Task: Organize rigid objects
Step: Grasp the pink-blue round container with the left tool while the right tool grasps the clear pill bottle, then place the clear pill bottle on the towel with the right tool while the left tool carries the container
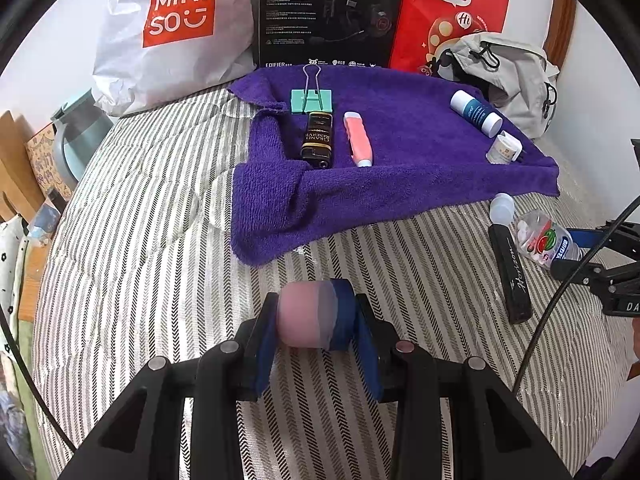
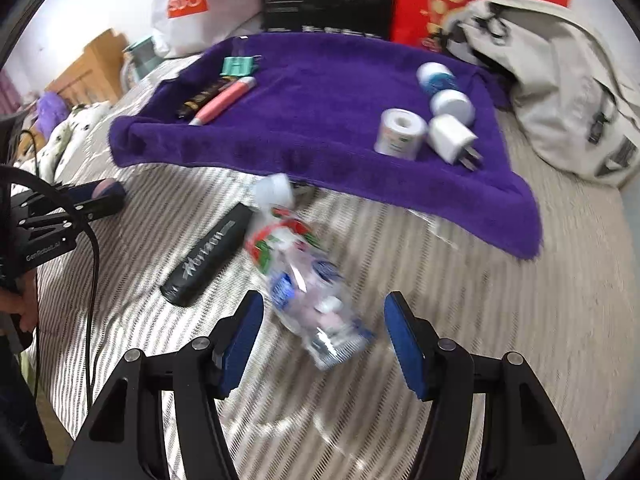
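2 grippers | left (image 1: pixel 316 316) clamps pink-blue cylinder (image 1: pixel 310 314) | right (image 2: pixel 324 338) wide open, bottle (image 2: pixel 304 280) blurred

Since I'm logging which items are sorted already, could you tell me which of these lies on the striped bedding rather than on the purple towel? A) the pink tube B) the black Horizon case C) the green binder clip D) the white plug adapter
B: the black Horizon case lies on the striped bedding, beside the plastic bottle and off the purple towel.

One binder clip (image 1: pixel 311 100), one plug (image 2: pixel 450 138), one plastic bottle (image 2: pixel 304 276), three bags (image 1: pixel 172 28).
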### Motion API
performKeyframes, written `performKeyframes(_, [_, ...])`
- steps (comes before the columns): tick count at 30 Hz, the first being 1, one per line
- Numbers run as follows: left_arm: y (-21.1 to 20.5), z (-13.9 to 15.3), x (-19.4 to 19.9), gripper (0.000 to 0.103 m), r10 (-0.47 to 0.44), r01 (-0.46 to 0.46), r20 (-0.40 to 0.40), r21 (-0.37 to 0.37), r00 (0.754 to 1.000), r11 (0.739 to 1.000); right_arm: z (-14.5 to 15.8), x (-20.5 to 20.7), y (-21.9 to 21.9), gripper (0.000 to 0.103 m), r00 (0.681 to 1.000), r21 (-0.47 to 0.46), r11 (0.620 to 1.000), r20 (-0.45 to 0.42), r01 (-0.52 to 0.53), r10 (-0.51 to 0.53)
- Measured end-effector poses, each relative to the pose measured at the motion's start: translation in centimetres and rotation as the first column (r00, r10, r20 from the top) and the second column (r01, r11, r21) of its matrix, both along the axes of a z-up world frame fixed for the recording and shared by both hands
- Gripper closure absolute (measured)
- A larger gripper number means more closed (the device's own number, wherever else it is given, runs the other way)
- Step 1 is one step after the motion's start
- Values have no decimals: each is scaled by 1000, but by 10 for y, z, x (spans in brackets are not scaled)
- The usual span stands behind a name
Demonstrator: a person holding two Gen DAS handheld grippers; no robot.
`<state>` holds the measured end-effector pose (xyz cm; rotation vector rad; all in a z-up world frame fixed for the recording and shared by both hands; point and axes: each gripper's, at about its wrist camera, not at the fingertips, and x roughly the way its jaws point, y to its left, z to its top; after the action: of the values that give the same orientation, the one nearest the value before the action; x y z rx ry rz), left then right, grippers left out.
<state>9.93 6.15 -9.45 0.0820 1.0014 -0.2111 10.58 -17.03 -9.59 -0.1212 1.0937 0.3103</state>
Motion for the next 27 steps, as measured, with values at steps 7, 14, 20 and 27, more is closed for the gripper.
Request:
performKeyframes(7, [0,-1,1,69,3,-3,-4,-2,1000,1000,-8,8,12,47,996,-22,997,38,-78,78])
performKeyframes(14, [-2,-3,1,69,10,-10,-1,12,1000,1000,-5,3,-22,62,999,-58,997,10,41,-41])
performKeyframes(20, [-7,-5,2,68,22,-22,5,39,1000,999,-4,-17,-34,61,999,-61,997,5,40,-40])
performKeyframes(27, [-7,-6,6,68,15,-16,5,40,1000,999,-3,-12,-37,59,1000,-44,999,11,9,-8])
